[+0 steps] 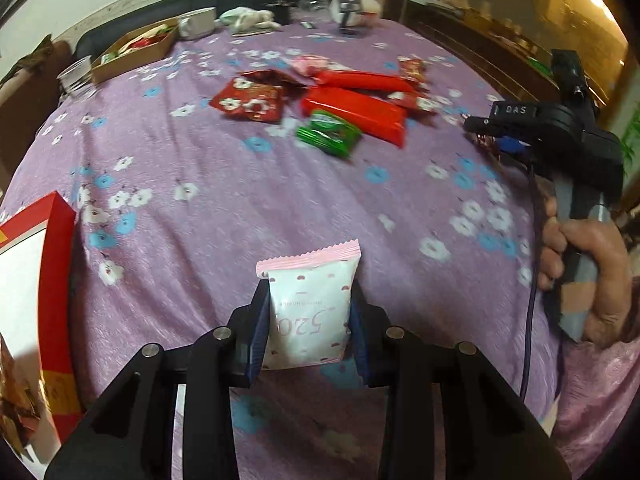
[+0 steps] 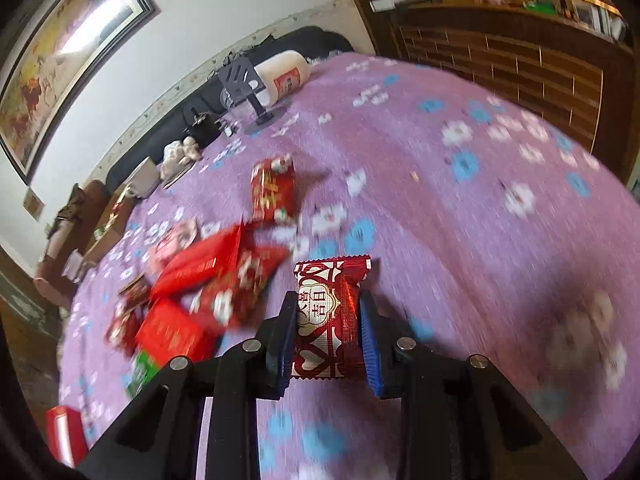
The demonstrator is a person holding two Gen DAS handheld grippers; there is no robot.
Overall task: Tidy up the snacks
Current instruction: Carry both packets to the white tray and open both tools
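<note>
My left gripper (image 1: 309, 300) is shut on a small pink-and-white snack packet (image 1: 310, 304) marked 520, held above the purple flowered tablecloth (image 1: 224, 216). My right gripper (image 2: 327, 320) is shut on a dark red snack packet (image 2: 330, 316) with a white emblem. In the left wrist view the right gripper (image 1: 486, 128) shows at the right, held by a person's hand (image 1: 588, 276), a bit of red wrapper at its tip. A pile of snacks lies mid-table: red packs (image 1: 356, 114), a green packet (image 1: 328, 132), a red flowered bag (image 1: 248, 100).
A red-and-white box (image 1: 40, 280) stands at the near left. At the far side sit a cardboard box of snacks (image 1: 132, 54), a plastic cup (image 1: 76, 78), a white bowl (image 1: 198, 22) and a white jug (image 2: 282, 74). A wooden cabinet (image 2: 520, 64) stands right.
</note>
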